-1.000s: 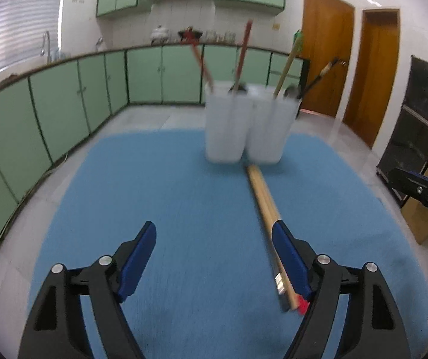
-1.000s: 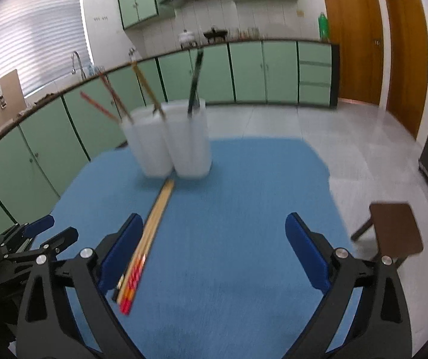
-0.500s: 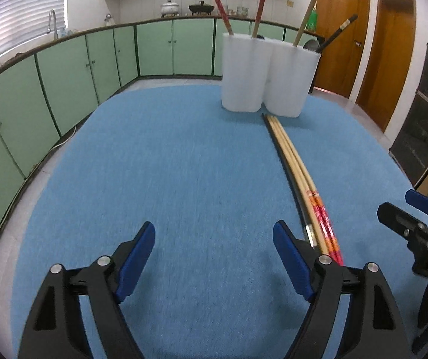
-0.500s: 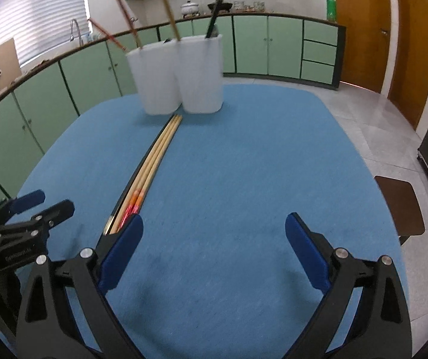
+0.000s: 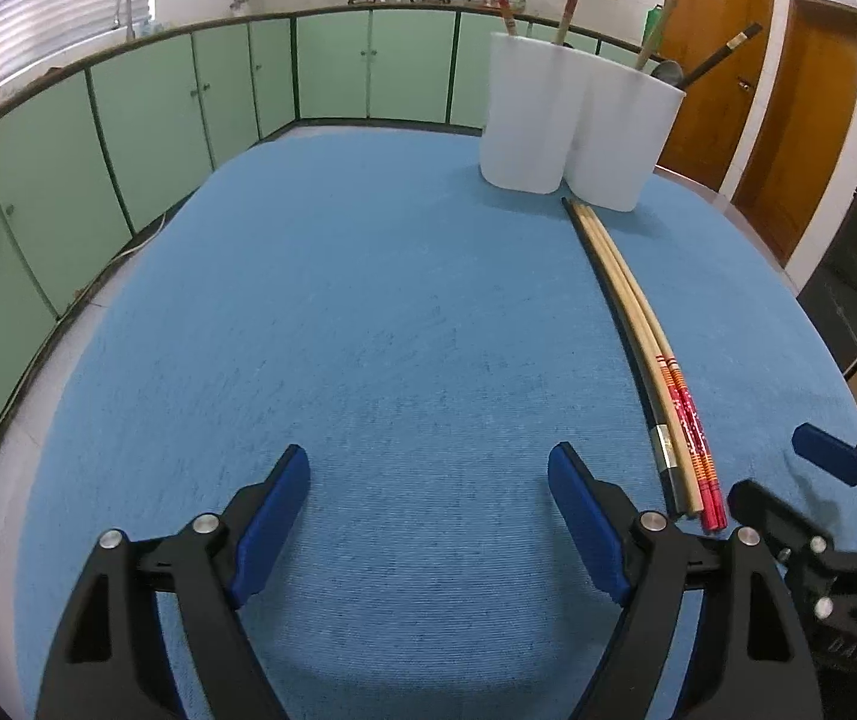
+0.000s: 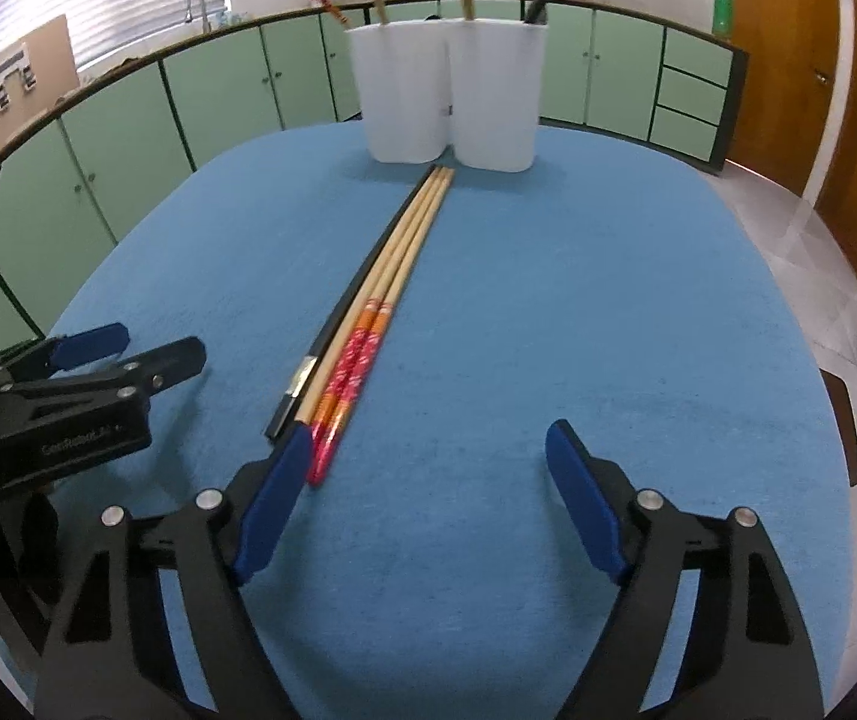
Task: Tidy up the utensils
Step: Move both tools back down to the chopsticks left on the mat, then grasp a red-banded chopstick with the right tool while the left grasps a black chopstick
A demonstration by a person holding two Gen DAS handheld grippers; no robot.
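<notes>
Your left gripper point(image 5: 428, 483) stands wide over bare blue cloth point(image 5: 368, 330), nothing between its blue pads point(image 5: 275, 510) and nothing touched. Your right gripper point(image 6: 428, 468) has its jaws closing, yet only cloth lies between them; its left pad point(image 6: 275, 486) sits just beside the near ends of the chopsticks point(image 6: 380, 294), and whether it brushes the red-patterned tips you cannot tell from this angle. The chopsticks lie bundled in one straight row on the cloth, a black one on the outer edge, their far ends just short of the white holder point(image 6: 446, 102). That holder stands upright at the far side with other sticks leaning in its compartments
</notes>
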